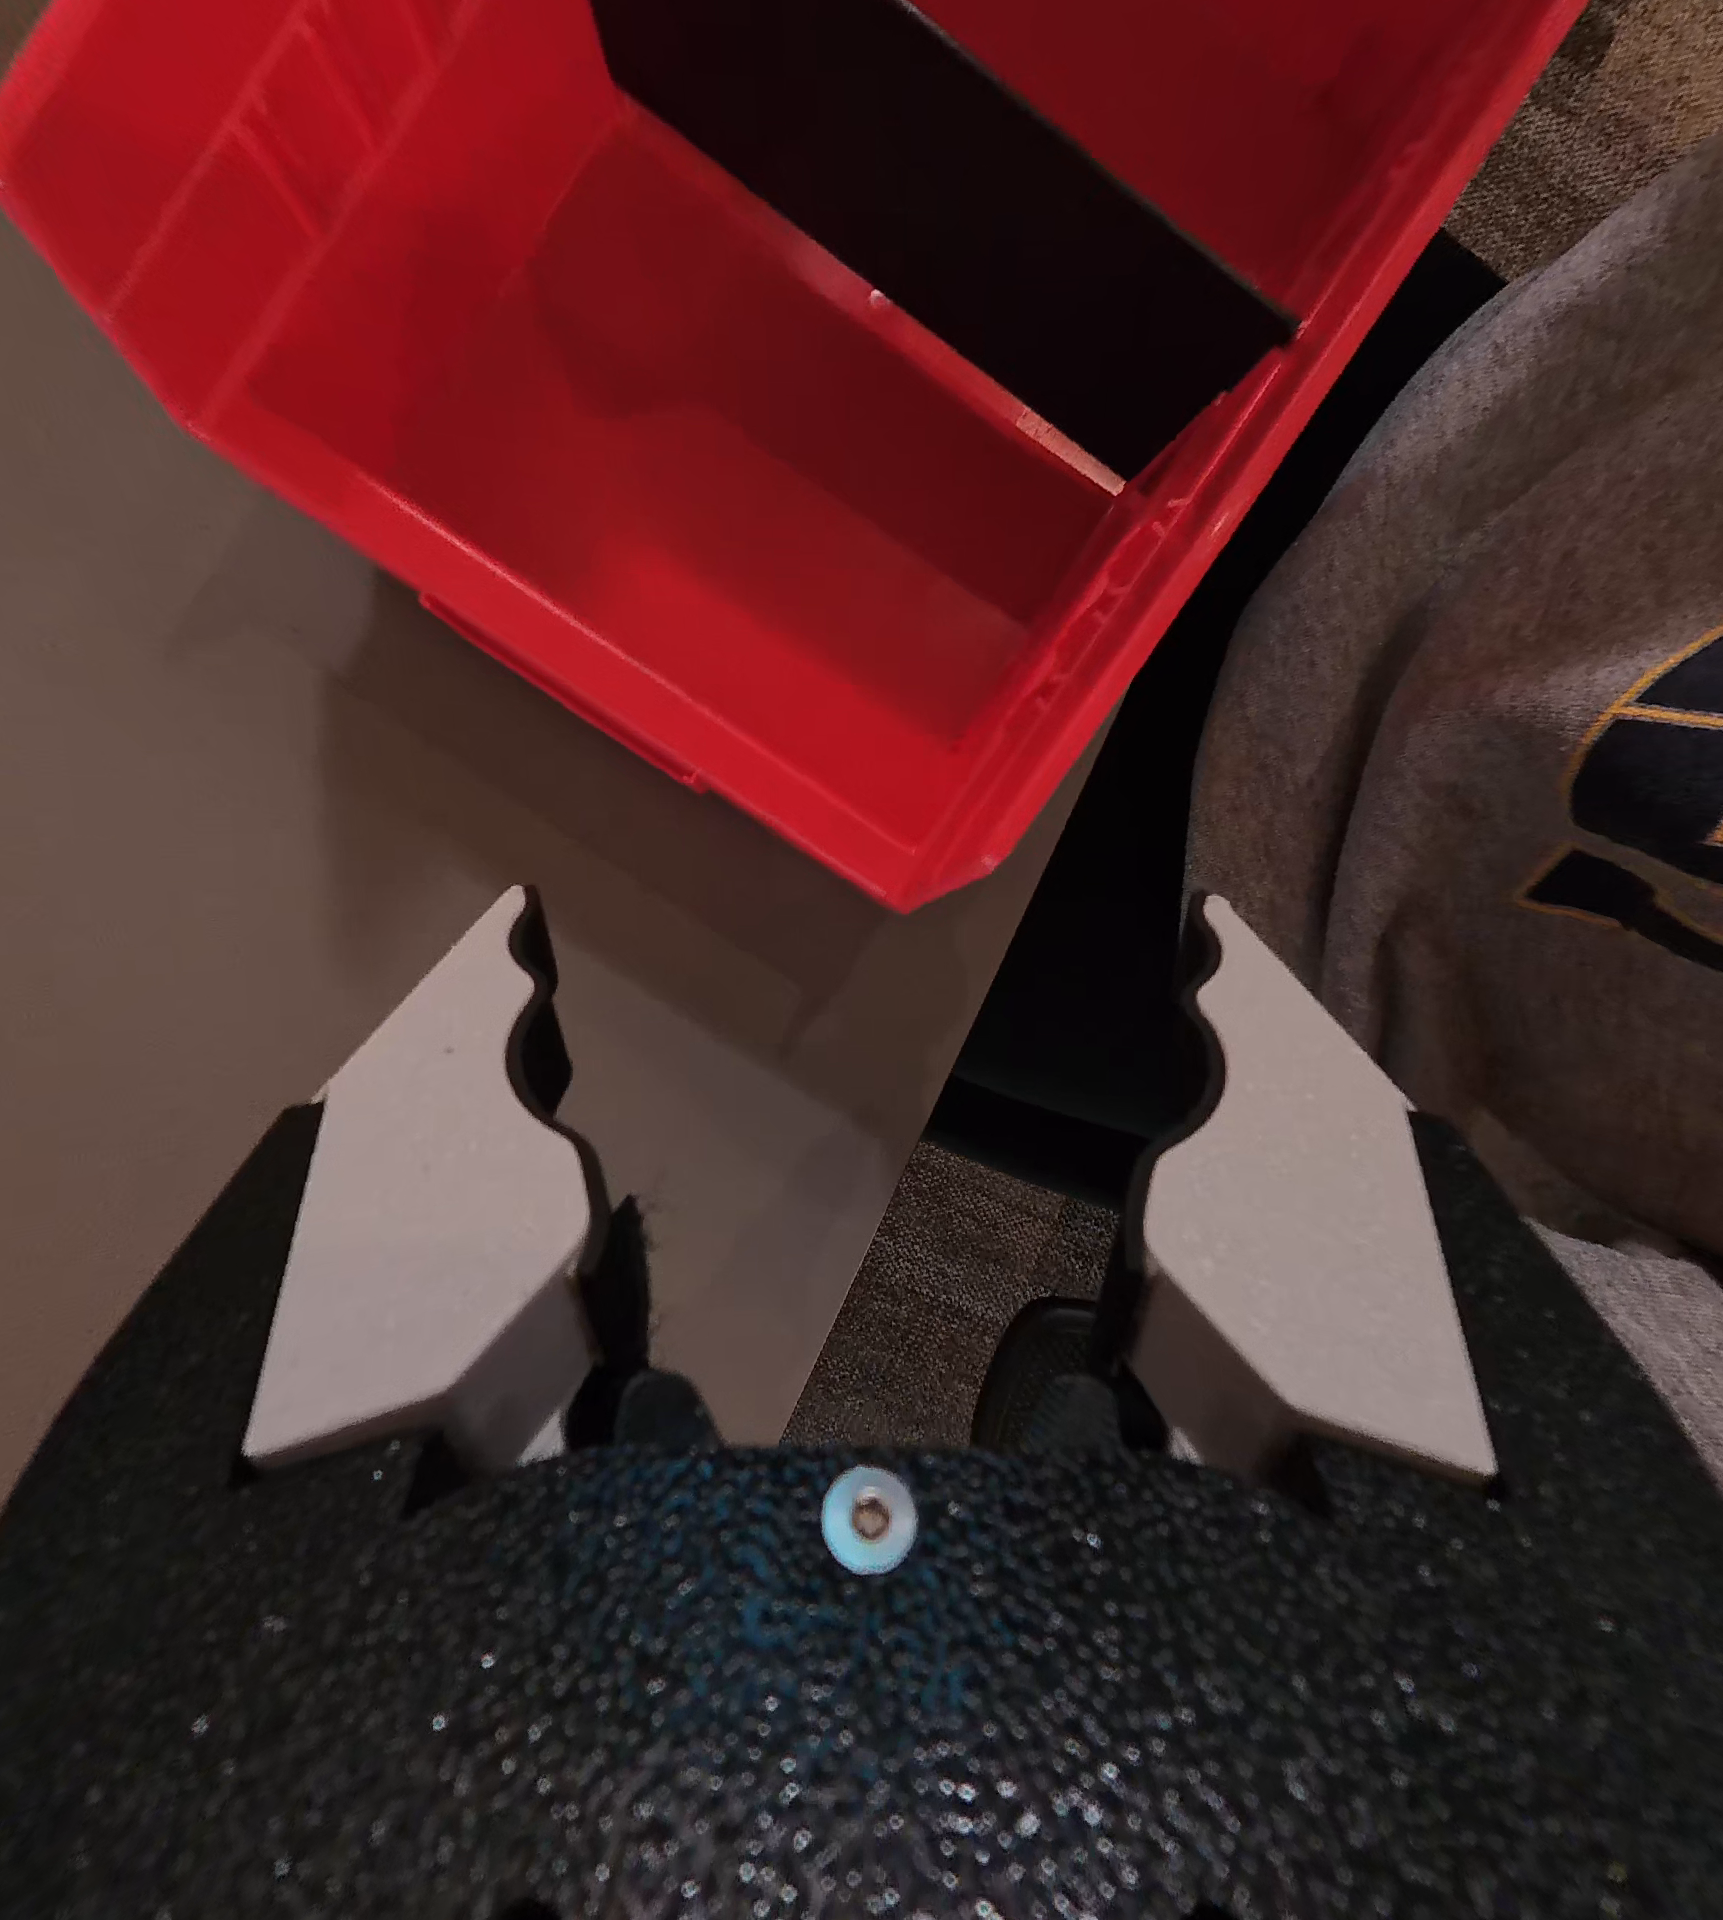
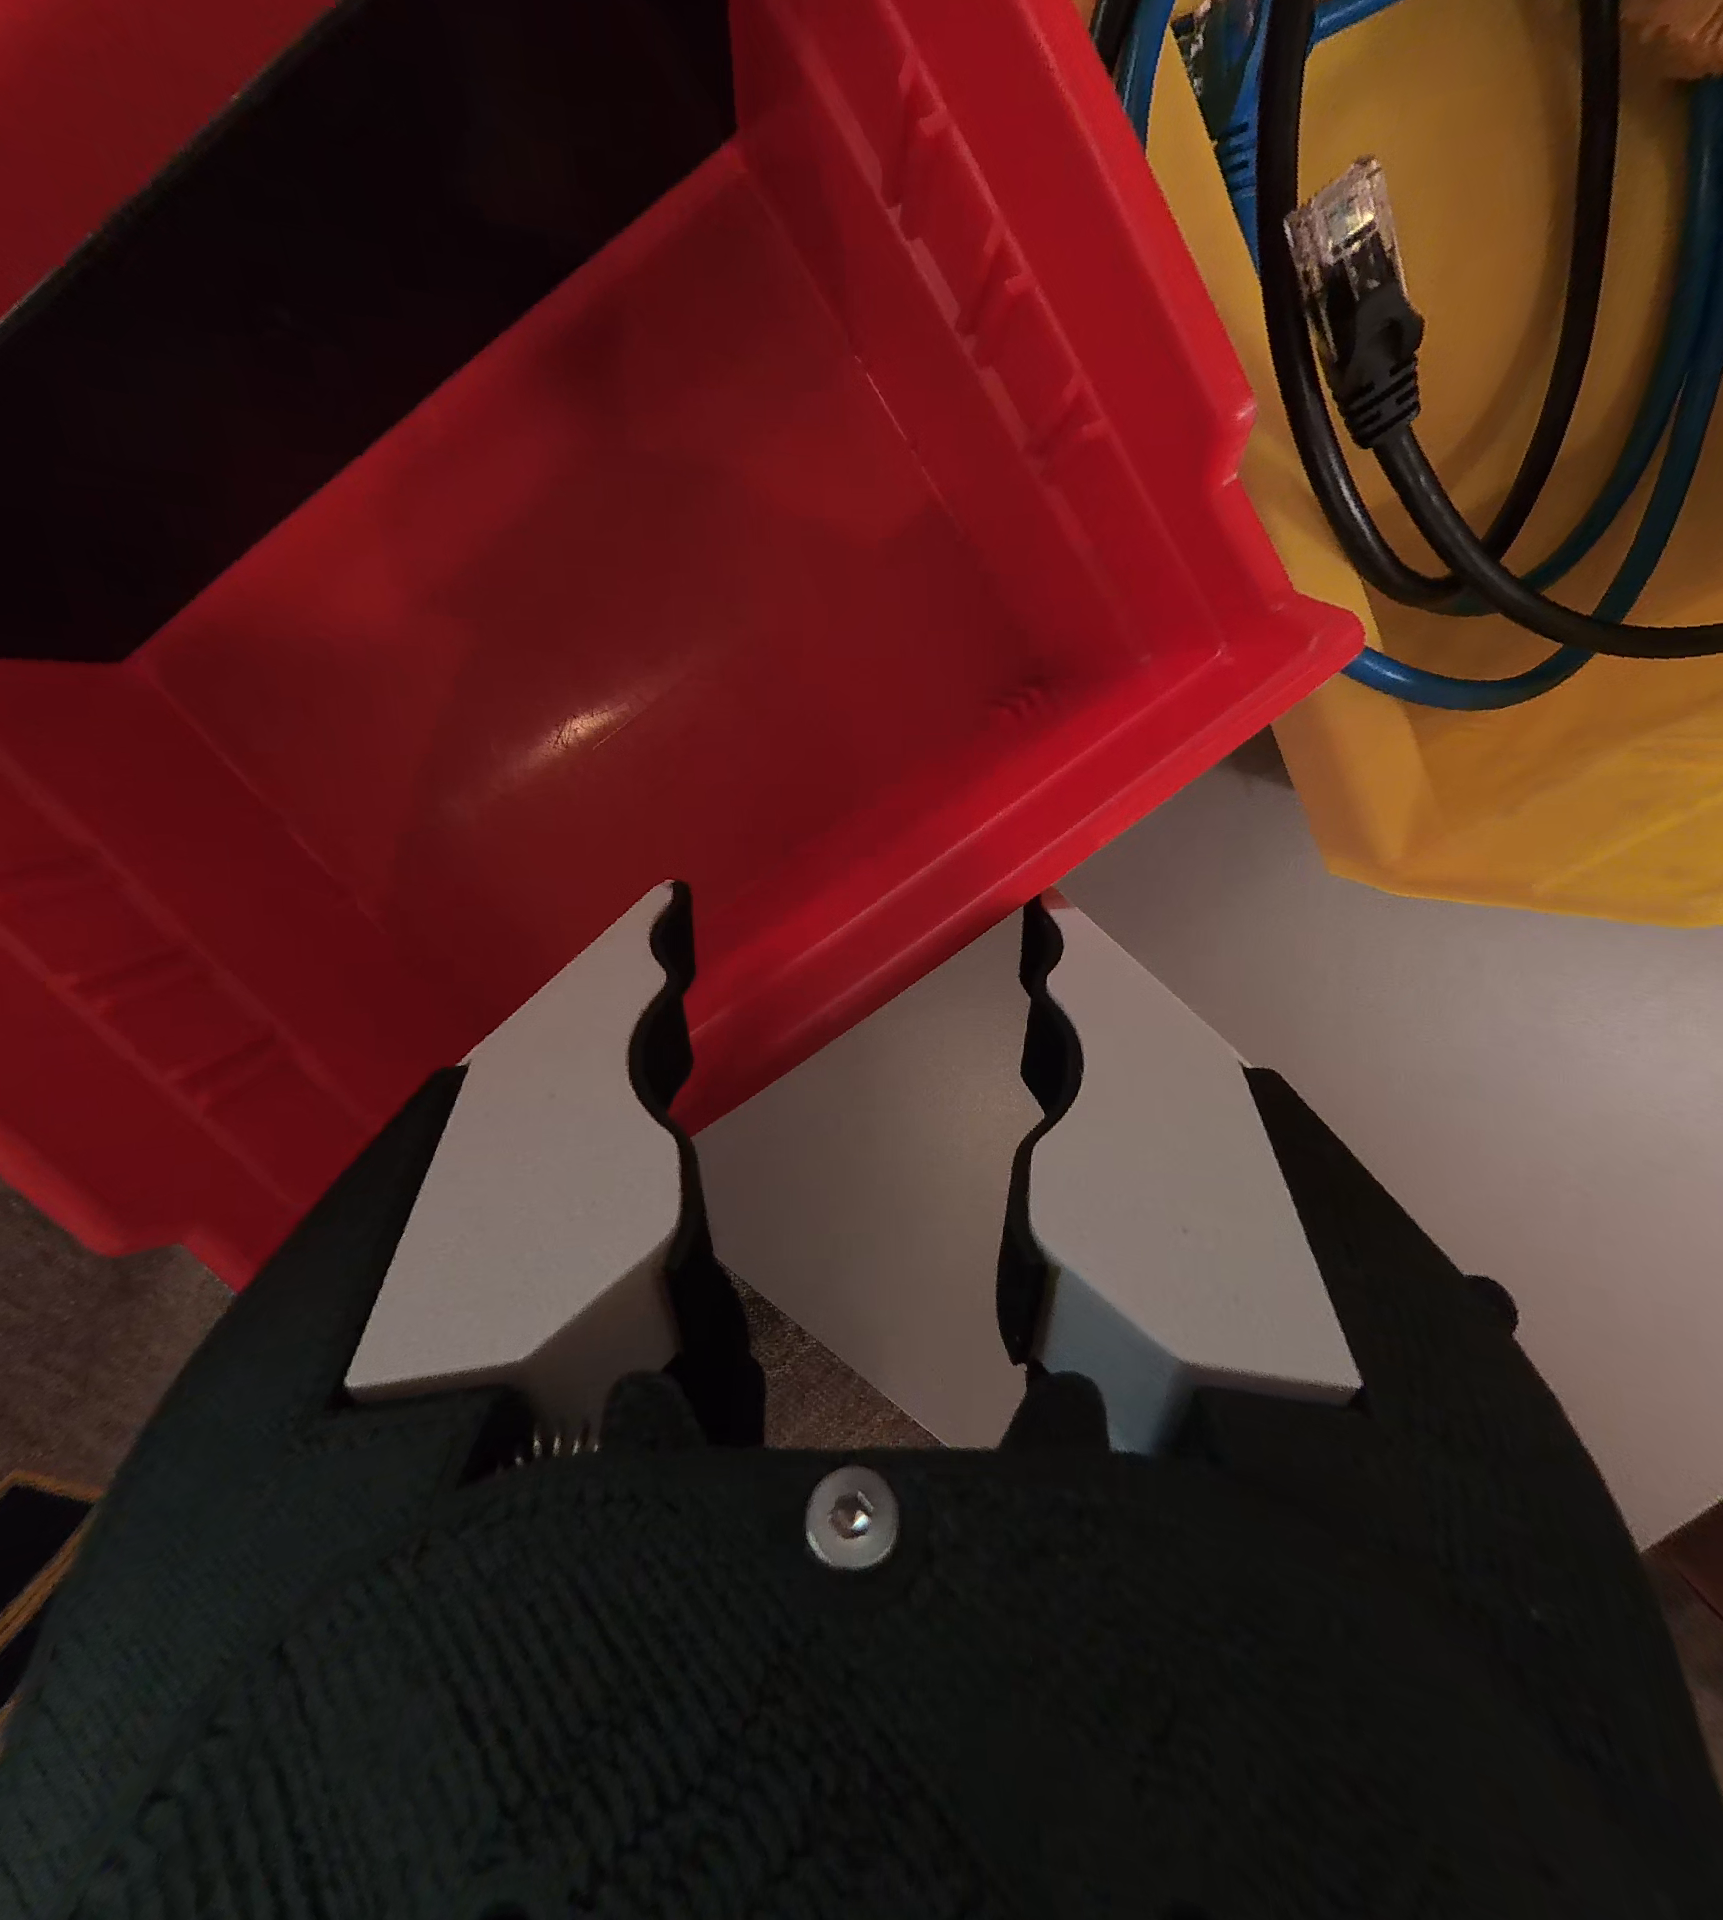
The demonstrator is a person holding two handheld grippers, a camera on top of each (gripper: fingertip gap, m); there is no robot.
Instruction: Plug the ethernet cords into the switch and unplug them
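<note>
Right gripper point(image 2: 855, 904), left gripper point(image 1: 867, 904) fingers spread, empty — black ethernet cord point(image 2: 1356, 301) well apart, upper right.

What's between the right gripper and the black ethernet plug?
The red bin's near corner lies ahead of the open right gripper. The black ethernet plug lies up-right in the yellow bin, over bare white table. That diagonal path looks clear.

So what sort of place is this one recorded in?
Probably an indoor office or home desk setup, not a factory: a pale tabletop holding a red plastic bin and a yellow bin of coiled ethernet cords, with carpet-like flooring below.
</note>
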